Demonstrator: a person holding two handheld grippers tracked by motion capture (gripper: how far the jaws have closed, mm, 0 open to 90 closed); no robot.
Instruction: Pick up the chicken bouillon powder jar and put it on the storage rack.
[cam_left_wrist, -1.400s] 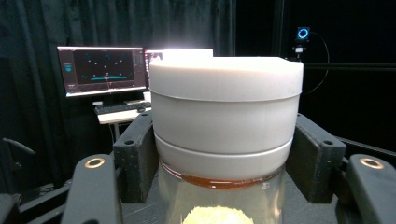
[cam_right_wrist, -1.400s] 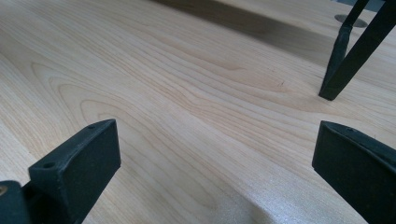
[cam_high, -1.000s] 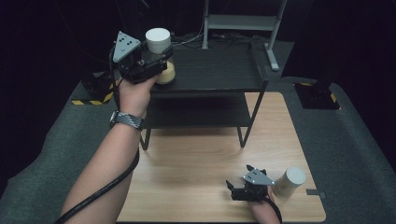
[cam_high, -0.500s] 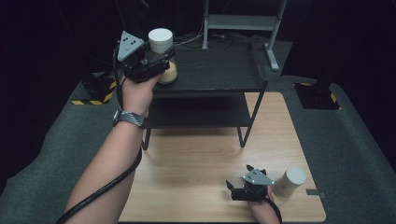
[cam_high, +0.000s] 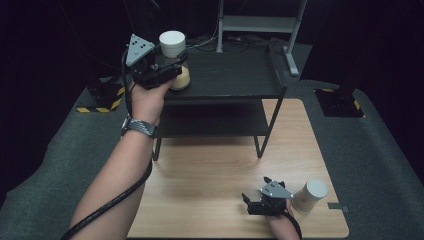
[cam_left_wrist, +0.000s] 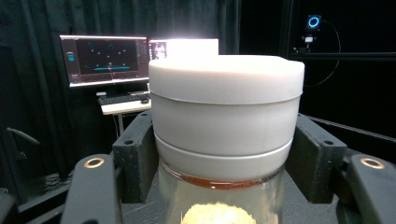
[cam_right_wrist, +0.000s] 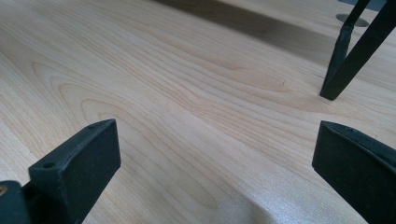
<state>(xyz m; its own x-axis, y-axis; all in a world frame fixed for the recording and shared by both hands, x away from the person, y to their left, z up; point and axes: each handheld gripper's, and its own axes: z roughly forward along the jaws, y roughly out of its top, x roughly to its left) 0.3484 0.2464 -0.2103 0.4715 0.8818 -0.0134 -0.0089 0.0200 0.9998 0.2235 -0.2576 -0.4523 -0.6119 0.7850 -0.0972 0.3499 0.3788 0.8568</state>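
- Upper left of the high view: the left gripper (cam_high: 172, 70), raised on an outstretched arm, is clamped on a jar (cam_high: 175, 60) with a white lid, at the left end of the black shelf's (cam_high: 235, 80) top board. I cannot tell whether the jar's base touches the board.
- In the left gripper view the jaws press the jar (cam_left_wrist: 226, 135) from both sides just under the lid, on the glass neck; that grip, I judge, keeps it upright, so the yellowish contents stay low.
- Centre: the wooden table (cam_high: 210, 175) lies bare in front of the shelf, leaving room to work.
- Lower right: the right gripper (cam_high: 264, 200) rests low on the table, jaws apart and holding nothing, probably waiting.
- Just right of it a second white-lidded jar (cam_high: 310, 195) lies tilted, close to the gripper but ungripped.
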